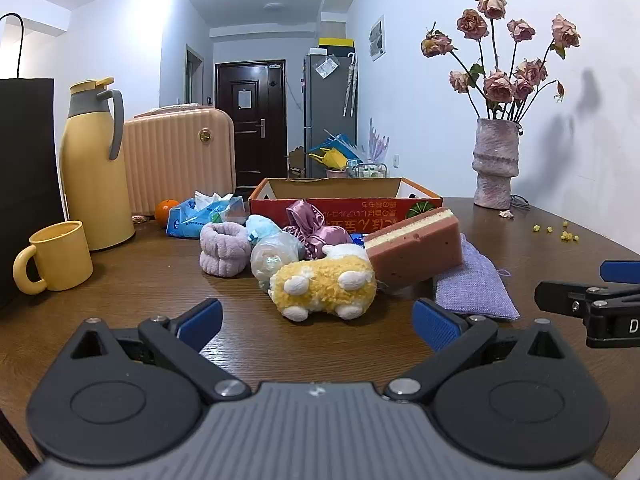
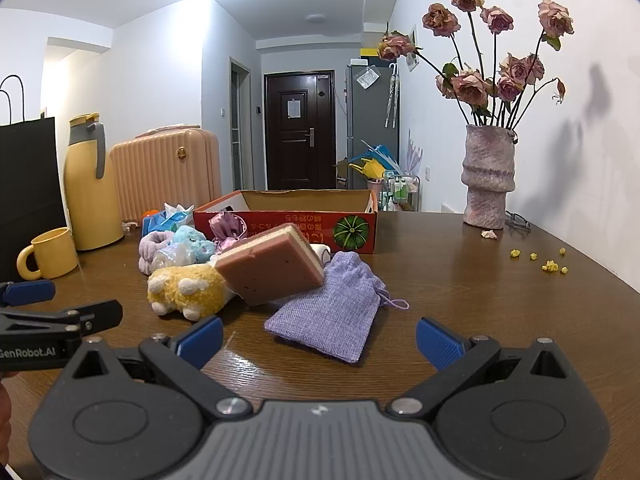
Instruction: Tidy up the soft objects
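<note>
one plush toy (image 1: 324, 286), one sponge (image 1: 416, 250), one pouch (image 1: 474, 286)

A dark brown wood-grain table (image 2: 460, 312) carries everything. Straight ahead of the right jaws lies a lilac woven drawstring pouch (image 2: 332, 316); ahead of the left jaws, a fluffy yellow plush toy (image 1: 324, 286). Beyond them stands an open red cardboard box (image 1: 348, 196). Far left stands a yellow ceramic mug (image 1: 56, 256), far right a mottled pink ceramic vase (image 2: 486, 176).
</note>
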